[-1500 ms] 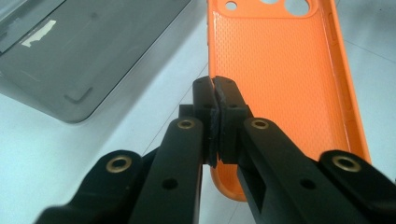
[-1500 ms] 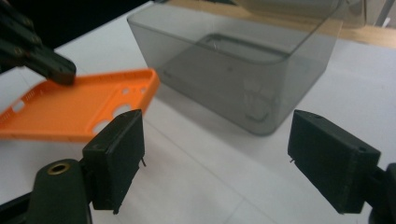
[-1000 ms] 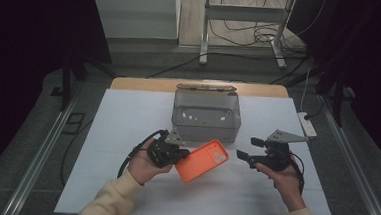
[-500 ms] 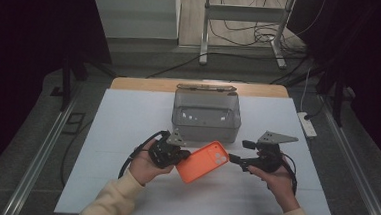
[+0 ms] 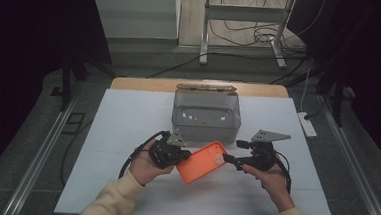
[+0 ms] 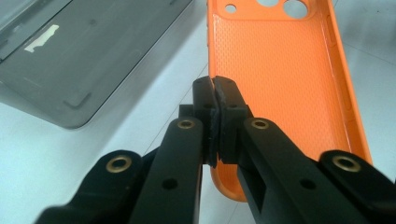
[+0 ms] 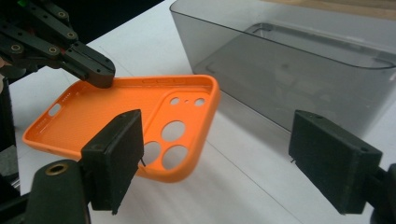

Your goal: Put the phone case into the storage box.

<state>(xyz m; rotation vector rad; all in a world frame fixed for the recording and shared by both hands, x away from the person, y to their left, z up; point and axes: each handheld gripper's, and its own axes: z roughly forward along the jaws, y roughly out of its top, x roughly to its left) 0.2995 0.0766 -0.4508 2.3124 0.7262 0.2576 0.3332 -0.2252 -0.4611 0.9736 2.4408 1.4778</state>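
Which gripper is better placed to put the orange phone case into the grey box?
Left. The left gripper is shut on the orange phone case rim, near the grey box. The right gripper is open and holds nothing.

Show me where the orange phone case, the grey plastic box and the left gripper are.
orange phone case (image 5: 202, 163): high view, on its ribbed inner face.
grey plastic box (image 5: 206, 119): high view, on its front wall.
left gripper (image 6: 215, 88): left gripper view, at its jaw tips, shut on the case's side edge.
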